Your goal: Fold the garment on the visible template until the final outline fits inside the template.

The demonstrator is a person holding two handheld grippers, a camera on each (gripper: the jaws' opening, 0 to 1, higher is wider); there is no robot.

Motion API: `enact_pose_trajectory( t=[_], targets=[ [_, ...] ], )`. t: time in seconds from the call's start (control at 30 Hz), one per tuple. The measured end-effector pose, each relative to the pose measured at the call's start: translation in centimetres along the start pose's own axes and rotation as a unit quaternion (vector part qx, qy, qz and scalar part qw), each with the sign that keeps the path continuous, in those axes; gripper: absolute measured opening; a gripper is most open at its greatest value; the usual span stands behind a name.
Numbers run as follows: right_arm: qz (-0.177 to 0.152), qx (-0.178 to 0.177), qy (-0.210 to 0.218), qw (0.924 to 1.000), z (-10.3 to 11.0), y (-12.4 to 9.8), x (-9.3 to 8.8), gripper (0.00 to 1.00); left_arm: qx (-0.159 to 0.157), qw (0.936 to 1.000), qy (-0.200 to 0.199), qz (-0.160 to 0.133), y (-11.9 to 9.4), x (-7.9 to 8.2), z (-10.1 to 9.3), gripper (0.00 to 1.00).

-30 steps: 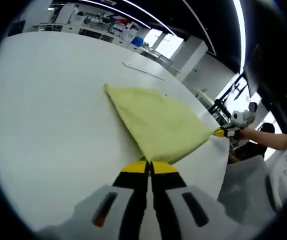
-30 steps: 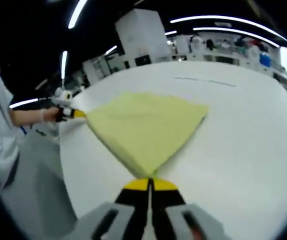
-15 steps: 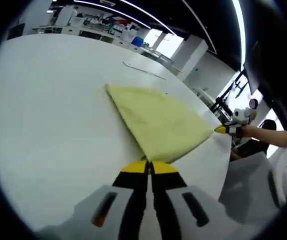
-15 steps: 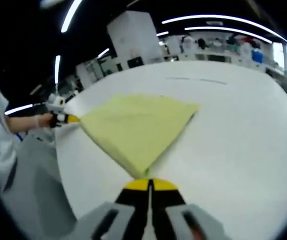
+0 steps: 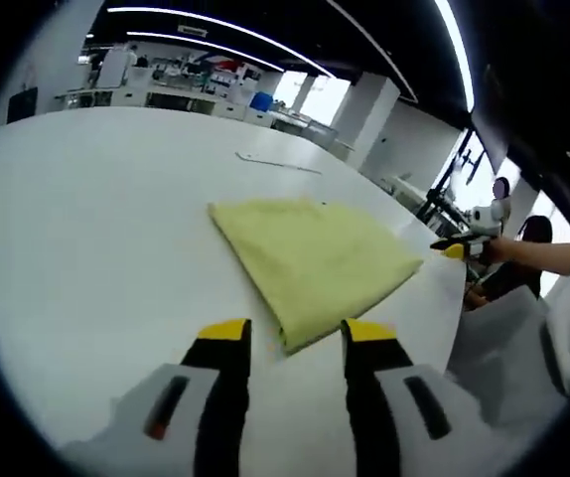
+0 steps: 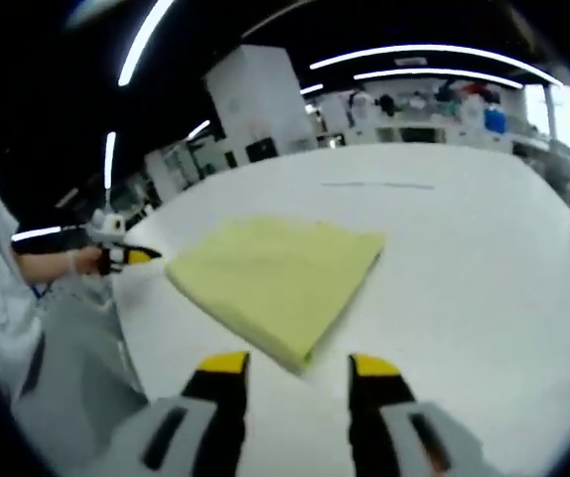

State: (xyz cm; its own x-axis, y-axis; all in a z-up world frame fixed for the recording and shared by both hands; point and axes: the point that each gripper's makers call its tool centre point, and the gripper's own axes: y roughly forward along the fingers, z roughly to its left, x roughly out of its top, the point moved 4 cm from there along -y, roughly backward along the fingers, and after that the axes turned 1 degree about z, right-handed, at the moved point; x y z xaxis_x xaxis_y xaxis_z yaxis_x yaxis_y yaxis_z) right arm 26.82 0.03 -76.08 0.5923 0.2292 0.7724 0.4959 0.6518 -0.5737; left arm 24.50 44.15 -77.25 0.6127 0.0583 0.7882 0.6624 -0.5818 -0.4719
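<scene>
A folded pale-yellow garment [image 5: 315, 260] lies flat on the white table [image 5: 86, 229]. My left gripper [image 5: 297, 333] is open, its yellow-tipped jaws standing apart on either side of the garment's near corner and holding nothing. In the right gripper view the same garment [image 6: 280, 283] lies just beyond my right gripper [image 6: 301, 366], which is open too, with a corner of the cloth in front of the gap. A thin template line [image 5: 277, 163] runs on the table beyond the garment, also seen as a faint line [image 6: 379, 185]. The right gripper [image 5: 456, 247] shows at the garment's far corner.
The table edge [image 5: 454, 298] falls away close to the garment on the person's side. A hand [image 6: 84, 260] holds the left gripper [image 6: 131, 256] there. Benches and equipment [image 5: 186, 79] stand far behind the table. Grey floor [image 6: 76, 358] lies below the edge.
Both grippers have gone from shut on the garment's corners to open and have let the cloth go. The garment has settled flat on the table.
</scene>
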Motion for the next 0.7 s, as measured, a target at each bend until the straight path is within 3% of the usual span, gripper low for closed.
enact_pose_trajectory(
  t=[0.3,0.37,0.7],
  targets=[
    [-0.018,-0.017,0.001,0.9997,0.7,-1.8,-0.6,0.98,0.022,0.9991,0.034,-0.014,-0.4,0.3,-2.8,0.89],
    [-0.014,-0.019,-0.006,0.9997,0.1,-2.0,-0.8,0.99,0.032,0.9990,0.032,-0.008,-0.3,0.0,-3.1,0.99],
    [-0.014,0.003,-0.006,0.9999,0.3,-3.3,-0.5,0.99,0.053,0.9984,0.018,-0.008,-0.5,-0.3,-5.4,0.99]
  ],
)
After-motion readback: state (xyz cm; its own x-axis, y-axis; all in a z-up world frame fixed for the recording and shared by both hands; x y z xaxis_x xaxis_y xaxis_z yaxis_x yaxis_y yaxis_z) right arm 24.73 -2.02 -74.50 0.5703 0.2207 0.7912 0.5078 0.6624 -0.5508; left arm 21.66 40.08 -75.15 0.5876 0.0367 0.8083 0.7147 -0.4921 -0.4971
